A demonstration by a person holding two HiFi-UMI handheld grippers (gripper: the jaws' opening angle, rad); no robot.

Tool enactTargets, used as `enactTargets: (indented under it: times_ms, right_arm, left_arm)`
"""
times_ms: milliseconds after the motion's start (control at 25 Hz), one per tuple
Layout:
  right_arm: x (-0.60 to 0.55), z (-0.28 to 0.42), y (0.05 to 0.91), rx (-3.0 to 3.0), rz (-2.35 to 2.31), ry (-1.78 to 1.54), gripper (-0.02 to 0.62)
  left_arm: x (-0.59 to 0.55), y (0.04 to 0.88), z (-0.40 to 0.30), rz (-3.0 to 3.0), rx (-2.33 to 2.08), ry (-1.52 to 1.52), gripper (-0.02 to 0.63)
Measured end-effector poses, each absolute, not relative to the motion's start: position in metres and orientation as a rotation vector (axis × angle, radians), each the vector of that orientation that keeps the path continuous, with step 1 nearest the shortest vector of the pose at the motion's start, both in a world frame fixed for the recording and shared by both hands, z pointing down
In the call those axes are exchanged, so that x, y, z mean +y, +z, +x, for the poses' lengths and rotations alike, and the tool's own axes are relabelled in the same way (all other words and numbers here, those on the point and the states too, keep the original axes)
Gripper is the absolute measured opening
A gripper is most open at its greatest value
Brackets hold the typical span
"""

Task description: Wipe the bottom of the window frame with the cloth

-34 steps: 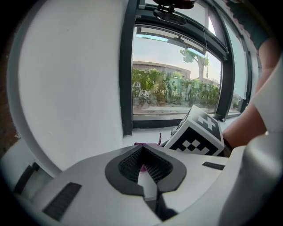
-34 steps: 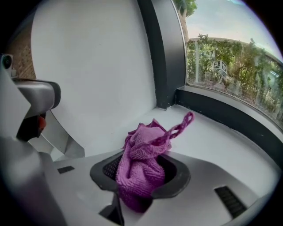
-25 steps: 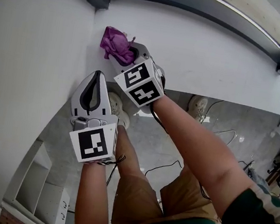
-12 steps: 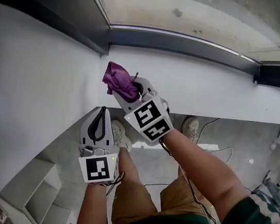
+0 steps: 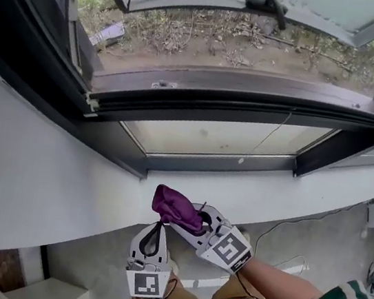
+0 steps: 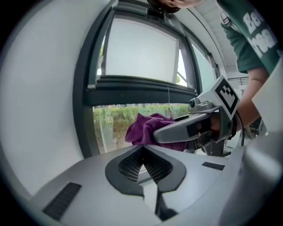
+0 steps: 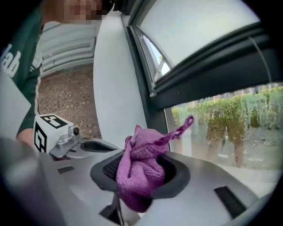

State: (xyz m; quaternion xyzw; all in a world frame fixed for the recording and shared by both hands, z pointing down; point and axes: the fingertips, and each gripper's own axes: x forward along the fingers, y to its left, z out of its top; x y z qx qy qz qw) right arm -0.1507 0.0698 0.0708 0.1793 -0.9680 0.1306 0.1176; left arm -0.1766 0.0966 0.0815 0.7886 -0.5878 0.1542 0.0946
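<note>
- Cloth (image 5: 174,206), purple and bunched, clamped in the right gripper (image 5: 187,218), below the window frame (image 5: 220,163) and apart from it.
- Left gripper (image 5: 154,231): jaws pressed together on nothing, just beside the right one, also below the frame.
- Frame's bottom rail is dark, with white wall (image 5: 57,181) under it.
- One loose cloth end sticks up toward the frame's glass.

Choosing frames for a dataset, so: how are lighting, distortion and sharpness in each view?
Head view: even daylight, sharp, window frame mildly curved. Left gripper view: strong fisheye, dark corners, upper pane blown out white. Right gripper view: cloth crisp up close, greenery outside softer.
</note>
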Motion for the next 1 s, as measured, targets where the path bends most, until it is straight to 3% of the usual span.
enactTargets:
  times_ms: [240,480,1000]
  right_arm:
    - [0.090,-0.068,-0.018,-2.895,0.699,0.410,0.152]
    - [0.087,-0.032,-0.101,-3.005,0.794,0.207,0.152]
    - [0.086,0.040,-0.150,-3.018,1.028,0.022,0.152]
  left_arm:
    - [0.103,0.001,-0.121,2.515,-1.647,0.437,0.003]
    - [0.087,-0.073,-0.087,2.654,-1.630,0.374,0.003]
    - [0.084,-0.119,-0.040,2.741,-1.581,0.306,0.003]
